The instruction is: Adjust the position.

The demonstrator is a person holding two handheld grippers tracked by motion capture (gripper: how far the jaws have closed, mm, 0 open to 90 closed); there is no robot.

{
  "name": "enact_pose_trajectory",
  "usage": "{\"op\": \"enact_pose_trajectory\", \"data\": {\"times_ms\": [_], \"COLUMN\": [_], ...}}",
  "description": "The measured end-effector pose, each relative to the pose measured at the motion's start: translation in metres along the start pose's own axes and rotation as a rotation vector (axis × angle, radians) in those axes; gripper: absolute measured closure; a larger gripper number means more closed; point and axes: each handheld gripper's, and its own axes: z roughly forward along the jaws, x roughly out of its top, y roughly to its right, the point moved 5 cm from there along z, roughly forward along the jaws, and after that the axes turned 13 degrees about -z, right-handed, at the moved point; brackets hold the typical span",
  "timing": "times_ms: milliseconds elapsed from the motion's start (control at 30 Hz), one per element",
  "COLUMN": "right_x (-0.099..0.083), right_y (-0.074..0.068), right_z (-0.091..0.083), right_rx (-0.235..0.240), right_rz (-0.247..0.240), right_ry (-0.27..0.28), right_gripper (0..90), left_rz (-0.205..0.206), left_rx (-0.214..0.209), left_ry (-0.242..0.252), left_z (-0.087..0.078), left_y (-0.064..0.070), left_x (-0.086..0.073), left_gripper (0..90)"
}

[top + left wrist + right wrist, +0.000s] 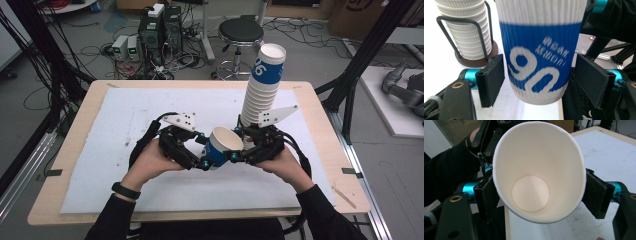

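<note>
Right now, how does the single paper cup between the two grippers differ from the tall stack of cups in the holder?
The single paper cup is one cup alone; the stack of cups is many nested together. The single cup is held off the table between the grippers; the stack stands in a wire holder on a round base. The single cup's open mouth tilts toward the right gripper; the stack rises leaning, mouth up. Both have ribbed white walls with a blue printed band.

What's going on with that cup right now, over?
Right tongs shut on the cup, squeezing it near its rim. Left tongs open around its base, pads not touching. Stack of cups stands behind. Nothing in the way.
</note>
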Motion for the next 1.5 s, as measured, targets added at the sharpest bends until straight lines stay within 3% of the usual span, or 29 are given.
{"op": "enact_pose_trajectory", "data": {"times_ms": [233,400,700,733,1067,1500], "right_x": [0.002,0.002,0.009,0.011,0.016,0.021], "right_y": [-0.001,-0.002,-0.002,-0.003,-0.002,-0.002], "right_z": [-0.001,-0.001,-0.006,-0.008,-0.012,-0.012], "right_rx": [0.001,-0.001,-0.024,-0.018,-0.003,0.006], "right_rz": [-0.010,-0.013,-0.002,0.009,0.070,0.097], "right_ry": [0.014,0.015,0.101,0.130,0.233,0.321], "right_gripper": [24.4,24.4,19.0,19.0,16.8,17.0], "left_rz": [-0.004,0.000,0.020,0.013,0.028,0.041], "left_rx": [-0.007,-0.014,-0.048,-0.063,-0.074,-0.076], "left_ry": [-0.028,-0.034,0.080,0.121,0.235,0.286], "left_z": [0.007,0.010,0.007,0.006,0.000,0.008], "left_y": [0.001,0.001,0.002,0.001,0.004,0.007], "left_x": [-0.001,-0.002,0.004,0.005,0.012,0.014], "left_gripper": [24.6,29.6,29.6,29.6,29.6,29.6]}}
